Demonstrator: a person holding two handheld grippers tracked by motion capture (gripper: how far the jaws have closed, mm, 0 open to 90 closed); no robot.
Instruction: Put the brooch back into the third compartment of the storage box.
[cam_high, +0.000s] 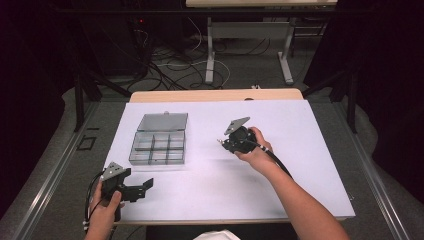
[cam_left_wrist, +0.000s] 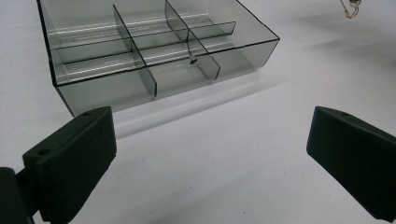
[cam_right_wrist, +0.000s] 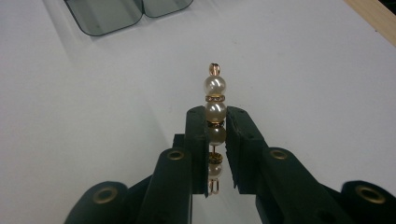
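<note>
We see a table (cam_high: 300, 150) covered with a white sheet, a strip of pale wood showing along its far edge. Around it the room is dark: black drapes at both sides, a grey floor with tangled cables (cam_high: 170, 70) beyond the table, and the grey legs of another table (cam_high: 210, 55) farther back.

On the left half of the sheet stands a smoky clear compartment box (cam_high: 159, 148), its lid (cam_high: 163, 121) open and lying back on the far side. In the left gripper view we see its dividers and a small dark item in one of the middle compartments.

The left gripper (cam_high: 136, 190) rests near the front left corner, held in the left hand (cam_high: 104, 209), its jaws spread wide with only white sheet between them.

The right gripper (cam_right_wrist: 217, 140), held in the right hand (cam_high: 257, 152) near the middle of the table, is clamped on a pearl bead string (cam_right_wrist: 215, 109), whose upper pearls and small amber tip bead stick out past the jaw tips, above the sheet.
</note>
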